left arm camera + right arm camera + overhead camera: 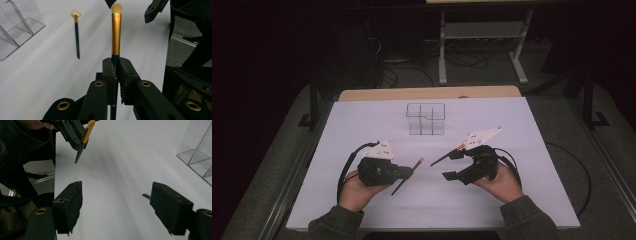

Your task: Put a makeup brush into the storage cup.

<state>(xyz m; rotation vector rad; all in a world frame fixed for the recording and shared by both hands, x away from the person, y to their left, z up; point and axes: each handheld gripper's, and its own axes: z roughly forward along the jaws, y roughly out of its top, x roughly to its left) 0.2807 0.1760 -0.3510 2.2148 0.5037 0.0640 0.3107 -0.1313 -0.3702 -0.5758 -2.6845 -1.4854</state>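
Because its jaws are squeezed tight on the dark handle, the left gripper (404,172) keeps one makeup brush (116,32) off the desk (362,125). The brush sticks out past the jaws, gold middle and pale soft tip first, and it points toward the other hand. Held low on the handle like this, most of the brush is free, so another gripper could take it or it could be dropped tip-up into a holder.

The right gripper (451,164) has its jaws wide apart with nothing between them. It hangs above the white desk, just across from the left one, and looks ready to grab something. A second makeup brush (77,35) lies flat on the desk close by it, with its pale fan tip pointing away from the left gripper. That one is probably next to be picked up.

Farther back on the desk stands a clear plastic organizer (426,119) with small walls inside. It is upright and looks empty, well apart from both grippers. It seems to be the place where the brushes should go.
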